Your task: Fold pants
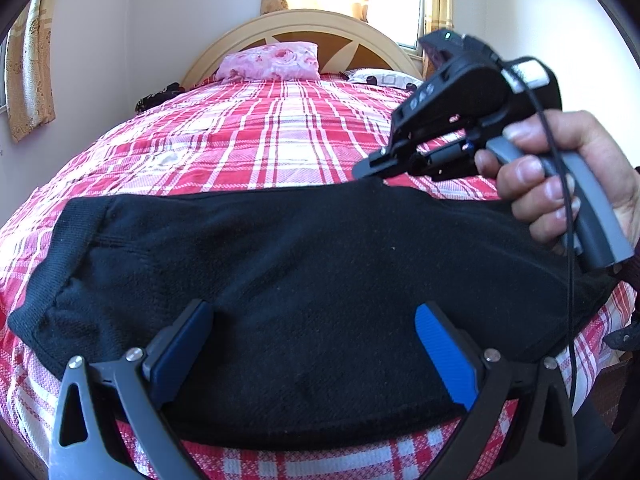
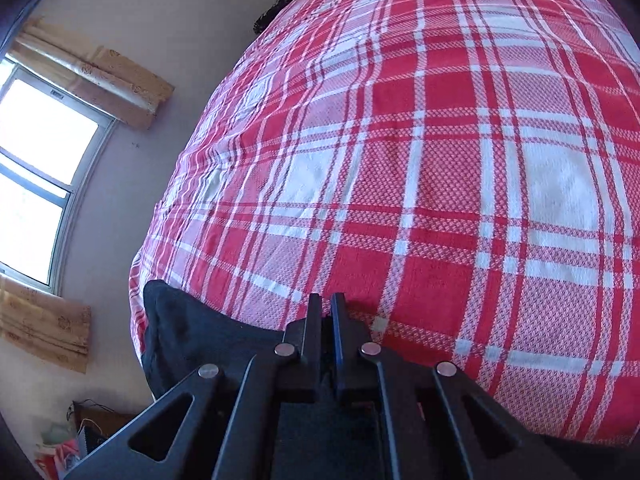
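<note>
Left gripper wide over pants; right gripper pinching them.

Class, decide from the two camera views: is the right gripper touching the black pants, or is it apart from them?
Touching. In the left wrist view the right gripper pinches the far edge of the black pants, lifting the cloth into a small peak at its tip.

gripper: right gripper, fingers pretty much pressed together, black cloth pinched between them
pants: black pants bunched up at the bed's left edge, running under the gripper
bed: red and white plaid cover, fills most of the view
window: window on the left wall, tan curtains beside it
</note>
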### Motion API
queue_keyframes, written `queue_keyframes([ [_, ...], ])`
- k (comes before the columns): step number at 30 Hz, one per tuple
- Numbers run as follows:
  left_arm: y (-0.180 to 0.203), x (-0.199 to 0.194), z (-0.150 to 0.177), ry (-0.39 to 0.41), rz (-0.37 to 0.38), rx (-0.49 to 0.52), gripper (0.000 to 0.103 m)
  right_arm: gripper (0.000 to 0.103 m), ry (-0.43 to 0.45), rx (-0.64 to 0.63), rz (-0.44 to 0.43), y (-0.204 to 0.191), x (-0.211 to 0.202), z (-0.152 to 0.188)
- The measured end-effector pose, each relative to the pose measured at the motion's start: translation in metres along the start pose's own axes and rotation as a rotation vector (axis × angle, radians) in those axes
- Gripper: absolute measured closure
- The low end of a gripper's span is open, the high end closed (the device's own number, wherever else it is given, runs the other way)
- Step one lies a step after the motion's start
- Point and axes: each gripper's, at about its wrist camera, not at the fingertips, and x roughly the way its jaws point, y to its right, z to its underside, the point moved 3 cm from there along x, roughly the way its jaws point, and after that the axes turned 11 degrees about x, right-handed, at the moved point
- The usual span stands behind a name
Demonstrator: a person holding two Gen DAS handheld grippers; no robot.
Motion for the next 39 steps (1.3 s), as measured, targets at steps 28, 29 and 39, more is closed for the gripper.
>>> queue_keyframes([
  [28,0.011,-0.002,0.001,-0.033,-0.025,0.014,0.000,0.051,0.328,-0.407,0.462,0.024,-0.086,0.176],
  [29,0.011,-0.002,0.001,-0.035,-0.024,0.014,0.000,0.050,0.338,-0.411,0.465,0.026,-0.087,0.179],
  [39,-0.032,-0.024,-0.012,-0.027,-0.125,0.010,0.000,0.049,0.388,-0.372,0.451,0.029,-0.098,0.196],
])
